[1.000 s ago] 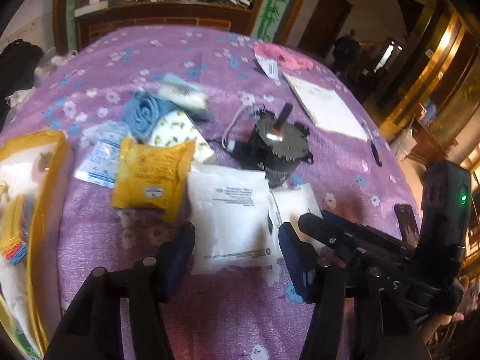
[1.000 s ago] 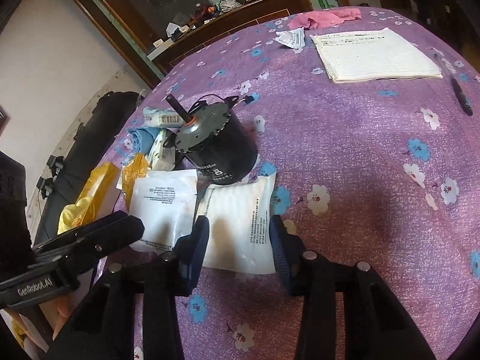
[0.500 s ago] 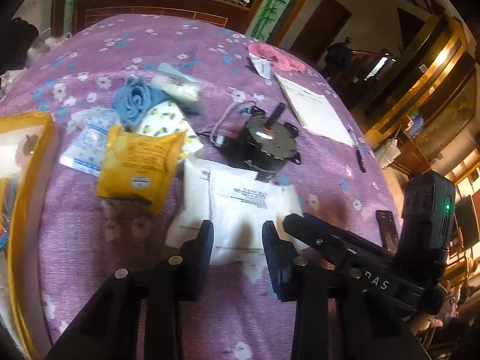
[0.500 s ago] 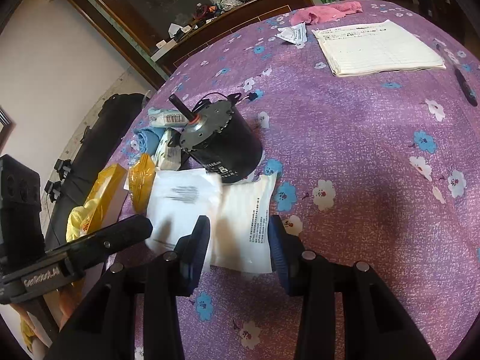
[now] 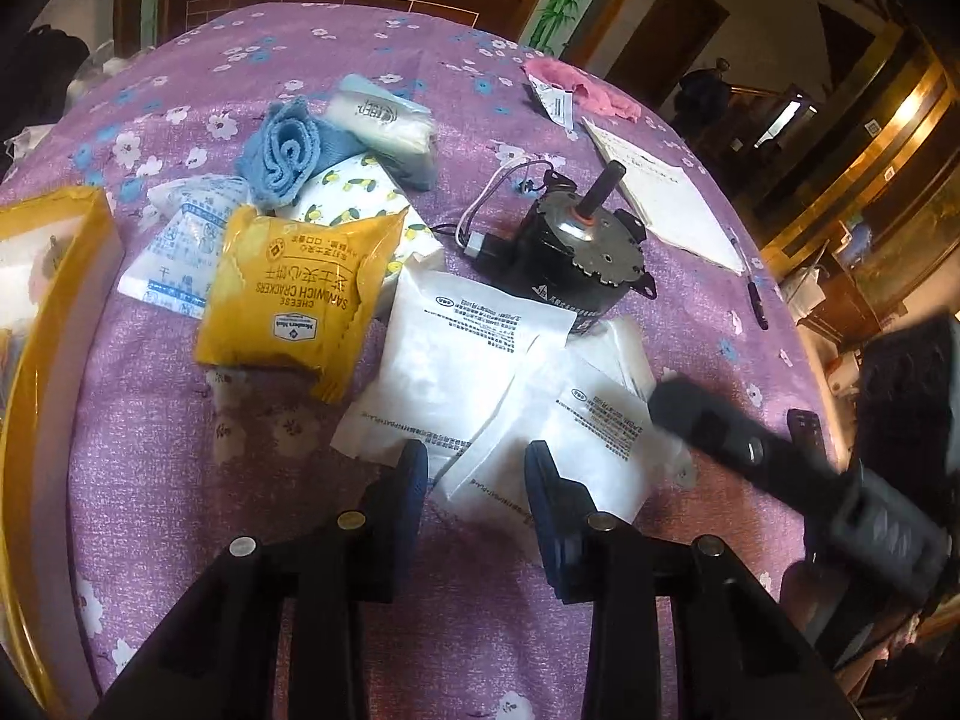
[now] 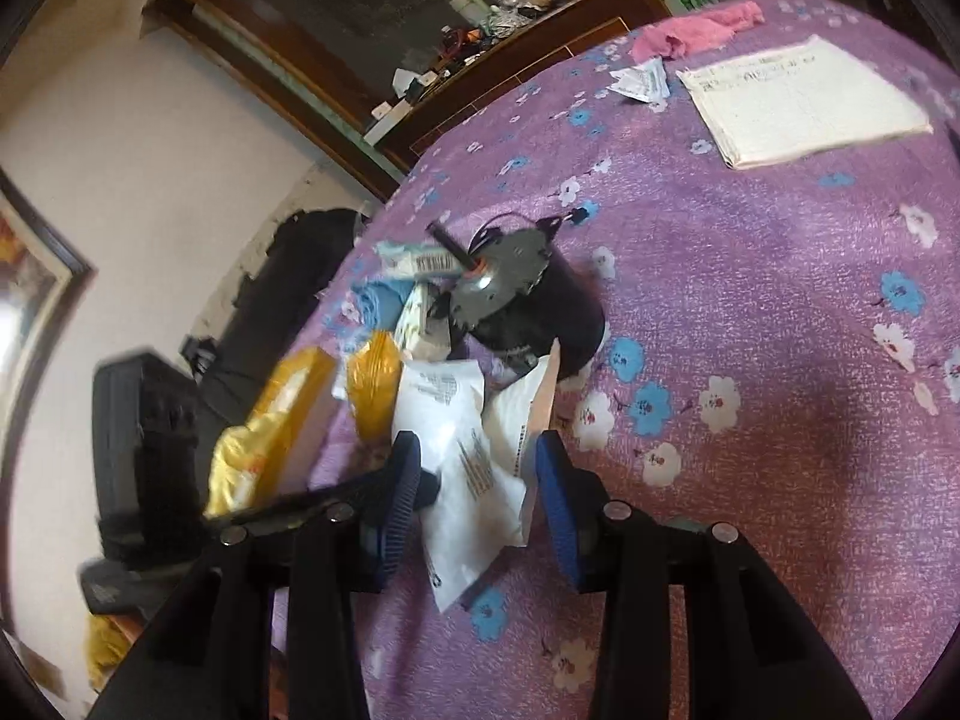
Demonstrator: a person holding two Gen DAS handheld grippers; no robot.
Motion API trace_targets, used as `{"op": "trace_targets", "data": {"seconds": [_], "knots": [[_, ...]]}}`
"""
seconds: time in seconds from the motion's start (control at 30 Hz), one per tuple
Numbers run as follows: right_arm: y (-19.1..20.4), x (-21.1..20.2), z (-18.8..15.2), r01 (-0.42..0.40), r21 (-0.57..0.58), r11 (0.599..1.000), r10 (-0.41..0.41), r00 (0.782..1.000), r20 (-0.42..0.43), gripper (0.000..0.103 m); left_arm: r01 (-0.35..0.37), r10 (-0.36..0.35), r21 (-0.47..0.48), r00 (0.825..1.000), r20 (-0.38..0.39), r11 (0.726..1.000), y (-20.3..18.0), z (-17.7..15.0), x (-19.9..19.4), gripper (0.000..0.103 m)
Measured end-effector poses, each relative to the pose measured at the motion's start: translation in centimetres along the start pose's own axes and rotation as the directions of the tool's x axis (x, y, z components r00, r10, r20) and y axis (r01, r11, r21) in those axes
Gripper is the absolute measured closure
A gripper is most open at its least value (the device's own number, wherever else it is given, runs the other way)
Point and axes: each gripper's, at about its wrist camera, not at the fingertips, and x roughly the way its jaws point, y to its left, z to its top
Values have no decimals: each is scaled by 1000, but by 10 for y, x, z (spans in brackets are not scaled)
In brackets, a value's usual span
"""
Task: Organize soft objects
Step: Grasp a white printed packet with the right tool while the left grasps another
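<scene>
Two white soft packets (image 5: 462, 354) (image 5: 576, 444) overlap on the purple flowered tablecloth (image 5: 156, 480). My left gripper (image 5: 477, 480) is open, its jaws either side of the near edges of both packets. My right gripper (image 6: 477, 474) is open around a white packet (image 6: 474, 480), which looks lifted and tilted between the jaws. A yellow cracker pack (image 5: 300, 294), a rolled blue cloth (image 5: 288, 150), a lemon-print pack (image 5: 354, 192) and a tissue pack (image 5: 384, 120) lie further back.
A black electric motor (image 5: 576, 264) stands just behind the white packets. A yellow-rimmed tray (image 5: 42, 360) is at the left. A notepad (image 5: 660, 198), a pen (image 5: 756, 300) and a pink cloth (image 5: 582, 84) lie at the far right.
The left gripper narrowed its jaws, then moved right over the packets' near edges. The right gripper swung and tilted; a white packet shifted between its jaws and now overlaps the other.
</scene>
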Motion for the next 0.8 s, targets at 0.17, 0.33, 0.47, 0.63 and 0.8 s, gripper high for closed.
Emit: {"op": "trace_targets", "data": {"seconds": [0.17,0.33,0.47,0.63,0.8], "knots": [[-19,20,5,61,114,992,-54,996,-69,72,-4,4,15,1000,-5,1000,-3,-2,5,68],[-11,22,2,150,62,987,-147,987,-58,91,-8,8,25,1000,-2,1000,-5,-5,5,68],[-10,21,0,184,55,981,-182,982,-43,103,14,-14,30,1000,-10,999,-7,-11,0,68],[-7,8,-1,155,37,987,-155,988,12,103,29,-28,43,999,-22,999,-11,-19,-4,58],[5,-10,-2,167,-9,986,-165,980,110,103,23,-22,50,1000,-10,998,-11,-23,-13,55]]}}
